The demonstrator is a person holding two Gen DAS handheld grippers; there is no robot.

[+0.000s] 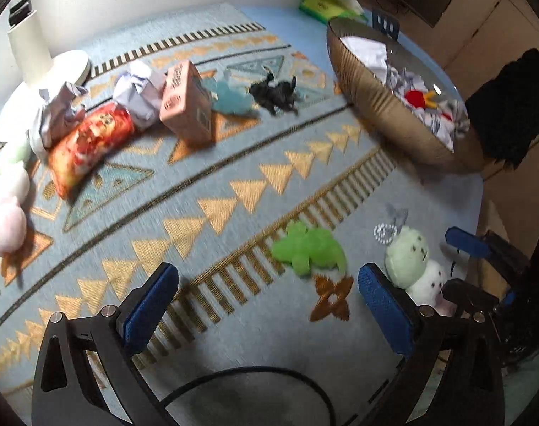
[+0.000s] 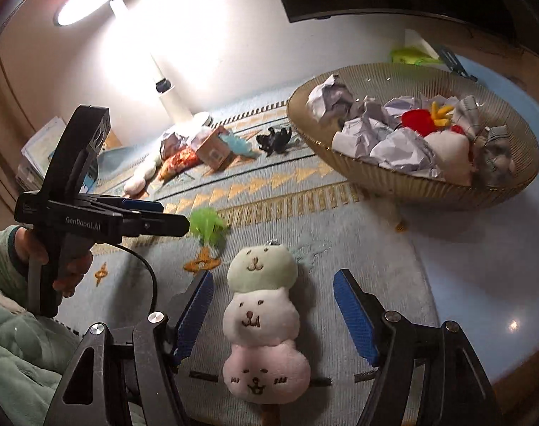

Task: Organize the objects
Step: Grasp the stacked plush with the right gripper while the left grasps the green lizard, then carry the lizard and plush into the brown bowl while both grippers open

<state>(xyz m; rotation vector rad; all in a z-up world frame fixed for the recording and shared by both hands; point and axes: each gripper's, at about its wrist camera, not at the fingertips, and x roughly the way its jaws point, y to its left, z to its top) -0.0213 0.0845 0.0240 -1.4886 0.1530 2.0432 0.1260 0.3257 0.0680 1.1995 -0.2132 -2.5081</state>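
Pale blue rug [image 1: 234, 163] with orange triangles and brown-striped bands; bright green toy [image 1: 308, 248]; stacked plush [image 2: 260, 319] in mint, white and pink with drawn faces; ribbed golden-brown basket [image 2: 429, 184]; pink box [image 1: 186, 103]; blurred snack bag [image 1: 88, 142], seemingly red-orange

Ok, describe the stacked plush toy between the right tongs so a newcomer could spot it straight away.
Start at the big ribbed basket full of crumpled paper, then come down the patterned blue rug toward the camera. Between the open right tongs lies the plush toy: three round faces stacked green, white, pink. The bright green toy nearby has no faces.
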